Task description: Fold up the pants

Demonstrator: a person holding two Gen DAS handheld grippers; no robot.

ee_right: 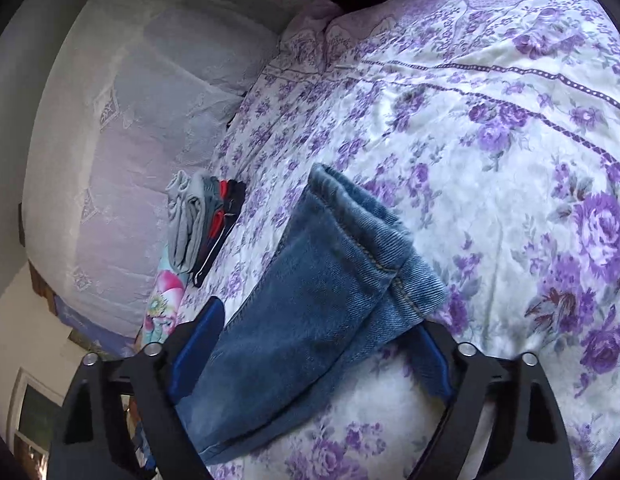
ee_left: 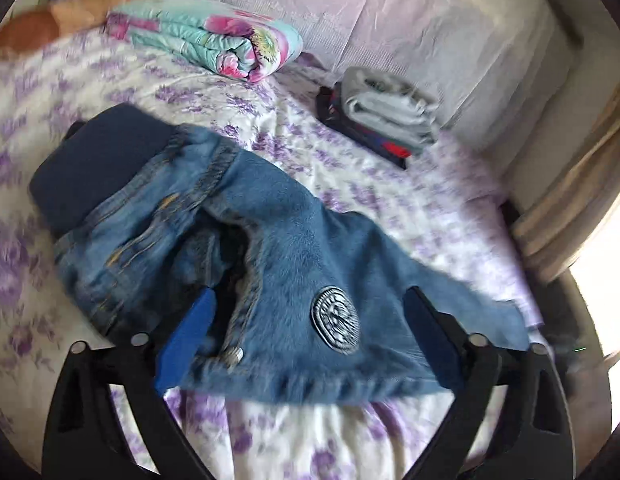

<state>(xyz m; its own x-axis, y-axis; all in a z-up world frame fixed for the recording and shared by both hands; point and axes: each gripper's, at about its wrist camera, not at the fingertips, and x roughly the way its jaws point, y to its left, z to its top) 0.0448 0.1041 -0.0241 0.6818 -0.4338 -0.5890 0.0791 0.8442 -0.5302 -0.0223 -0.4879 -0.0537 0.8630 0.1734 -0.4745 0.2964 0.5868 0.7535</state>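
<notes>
Small blue denim pants [ee_left: 269, 248] with a dark blue elastic waistband [ee_left: 97, 160] and a round silver patch [ee_left: 336, 320] lie on the purple-flowered bedspread [ee_left: 330, 440]. My left gripper [ee_left: 310, 340] is open, its blue-padded fingers [ee_left: 185, 340] spread on either side of the seat of the pants. In the right wrist view the pant legs [ee_right: 310, 304] with their stitched cuffs [ee_right: 390, 256] lie across my right gripper [ee_right: 318, 356], which is open with fingers [ee_right: 197, 352] wide apart around the denim.
A rolled teal and pink floral blanket [ee_left: 213, 40] lies at the back. A stack of folded clothes [ee_left: 382, 120] sits near the lilac headboard cushion [ee_left: 390, 12]; the stack also shows in the right wrist view [ee_right: 205, 220]. An orange pillow [ee_left: 49, 20] is at far left.
</notes>
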